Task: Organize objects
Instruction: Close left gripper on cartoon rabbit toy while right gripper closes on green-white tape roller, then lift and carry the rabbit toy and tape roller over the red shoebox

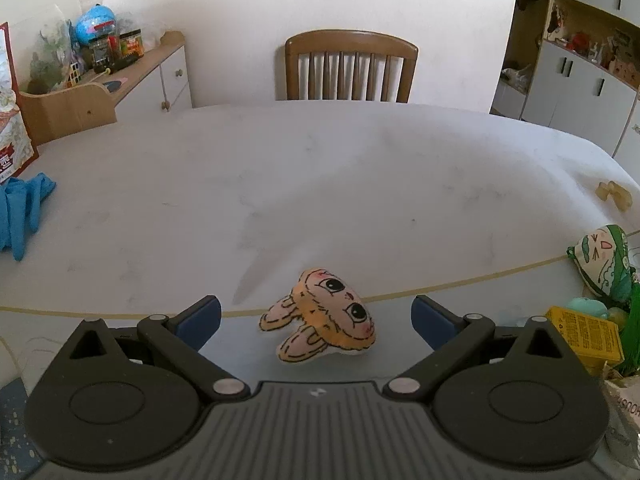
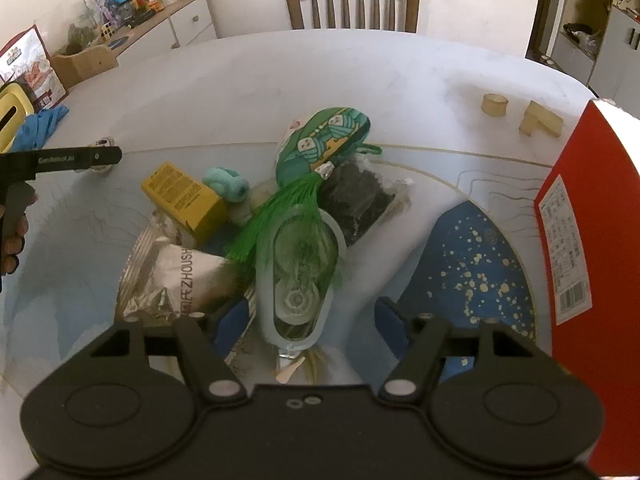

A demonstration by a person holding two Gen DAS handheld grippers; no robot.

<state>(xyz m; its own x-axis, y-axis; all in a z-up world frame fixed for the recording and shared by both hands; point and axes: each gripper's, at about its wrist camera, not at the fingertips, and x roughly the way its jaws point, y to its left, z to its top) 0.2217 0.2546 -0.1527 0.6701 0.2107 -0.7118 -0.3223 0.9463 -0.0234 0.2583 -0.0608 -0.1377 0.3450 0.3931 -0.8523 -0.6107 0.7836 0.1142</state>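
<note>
A flat plush rabbit face [image 1: 324, 316], orange and pink, lies on the table mat between the spread fingers of my left gripper [image 1: 316, 322], which is open and not touching it. In the right wrist view, my right gripper [image 2: 312, 322] hangs over a heap of items. A clear pale-blue tape dispenser [image 2: 298, 276] sits between its blue pads. The left pad is close to it and the right pad stands clearly apart, so the gripper is open. The heap also holds a green yarn-print pouch [image 2: 324, 140], a green tassel [image 2: 280, 216], a yellow box [image 2: 182, 196] and a silver foil packet [image 2: 180, 276].
A tall red box [image 2: 576, 240] stands at the right edge. Two tape rolls [image 2: 494, 105] lie beyond the mat, blue gloves [image 1: 24, 208] at the far left. A wooden chair [image 1: 350, 66] is behind the table. A hand [image 2: 12, 236] holds the left tool.
</note>
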